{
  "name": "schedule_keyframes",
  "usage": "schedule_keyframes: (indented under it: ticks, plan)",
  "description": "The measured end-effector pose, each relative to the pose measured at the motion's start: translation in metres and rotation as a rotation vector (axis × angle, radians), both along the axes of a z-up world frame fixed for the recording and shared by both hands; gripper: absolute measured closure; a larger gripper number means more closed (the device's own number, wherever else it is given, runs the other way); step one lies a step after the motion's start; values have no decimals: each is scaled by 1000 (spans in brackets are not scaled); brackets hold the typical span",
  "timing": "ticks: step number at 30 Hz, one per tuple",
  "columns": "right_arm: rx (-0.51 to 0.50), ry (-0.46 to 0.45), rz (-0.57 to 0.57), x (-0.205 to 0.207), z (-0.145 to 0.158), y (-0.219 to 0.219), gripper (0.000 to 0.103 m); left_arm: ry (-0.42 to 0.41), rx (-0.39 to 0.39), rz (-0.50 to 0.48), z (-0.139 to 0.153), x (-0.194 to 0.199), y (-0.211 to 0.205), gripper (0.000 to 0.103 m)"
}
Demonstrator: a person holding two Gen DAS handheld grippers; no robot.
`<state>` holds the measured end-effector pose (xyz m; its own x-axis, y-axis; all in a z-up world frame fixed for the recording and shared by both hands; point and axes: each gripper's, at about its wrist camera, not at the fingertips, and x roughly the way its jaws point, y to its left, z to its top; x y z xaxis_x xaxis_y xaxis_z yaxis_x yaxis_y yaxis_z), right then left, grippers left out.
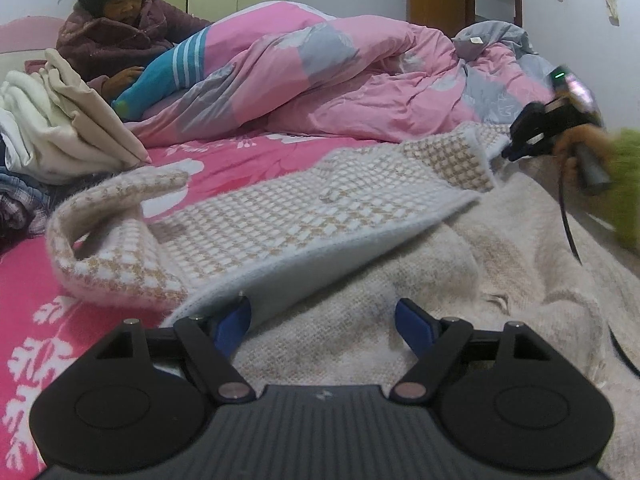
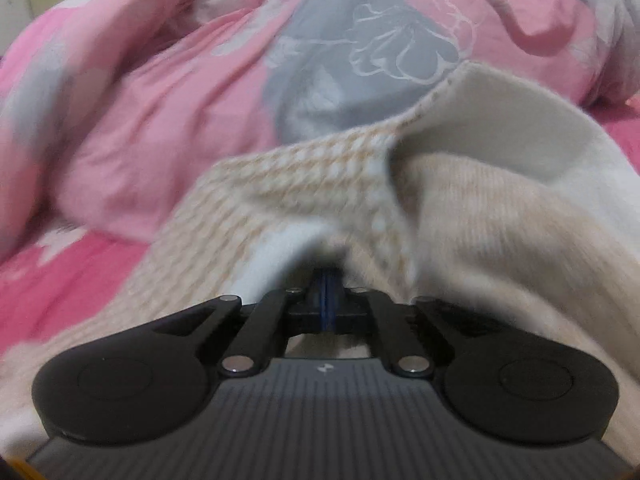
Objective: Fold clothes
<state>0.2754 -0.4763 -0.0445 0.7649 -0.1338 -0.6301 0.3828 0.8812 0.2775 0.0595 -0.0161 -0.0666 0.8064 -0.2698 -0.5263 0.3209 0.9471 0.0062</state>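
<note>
Left wrist view: left gripper (image 1: 322, 326) released, blue pads spread wide, low centre of frame, over beige knit; left pad tucked under raised hem. Right gripper (image 2: 328, 294) clenched on checked sweater (image 1: 280, 216), cloth bunched at closed tips; also seen at right edge of left view, pinching far corner. Sweater spread across frame centre on pink bed sheet (image 1: 36, 280), one flap lifted, sleeve (image 1: 120, 200) curled at left. Judged soft, light, floppy, fuzzy; sags w/o support, unlikely to slip. Best hold: hem edge or corner, 2 pts. Nearby: stacked clothes (image 1: 68, 120) upper left, pink duvet (image 1: 320, 80) behind, seated person (image 1: 120, 28) top left. Duvet crowds far side; limited flat room.
</note>
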Motion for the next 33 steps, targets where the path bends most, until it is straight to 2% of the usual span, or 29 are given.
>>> schedule_keyframes:
  ticks: [4,7,11,19,22,26,28,31,33]
  plan:
    - [56,36,253,-40,15,45,86,2,-10,0,0,1,1,22]
    - [18,89,386,-42,9,83,86,4,-20,0,0,1,2,22]
    - [54,87,418,-4,-4,104,86,8,-44,0,1,2,6,22]
    - [351,-102,536,59,32,123,90,20,-150,-12,0,5,21,22]
    - [387,-28,533,75,32,117,88,26,-189,-11,-1,6,26,22]
    - [337,90,500,72,21,119,82,35,-225,-5,-2,8,32,22]
    - [296,142,521,55,16,127,81,35,-238,-1,-3,9,33,22]
    - [287,157,587,21,17,138,81,36,-255,5,-3,9,36,22]
    - [314,118,633,7,26,145,81,37,-267,8,-3,10,38,22]
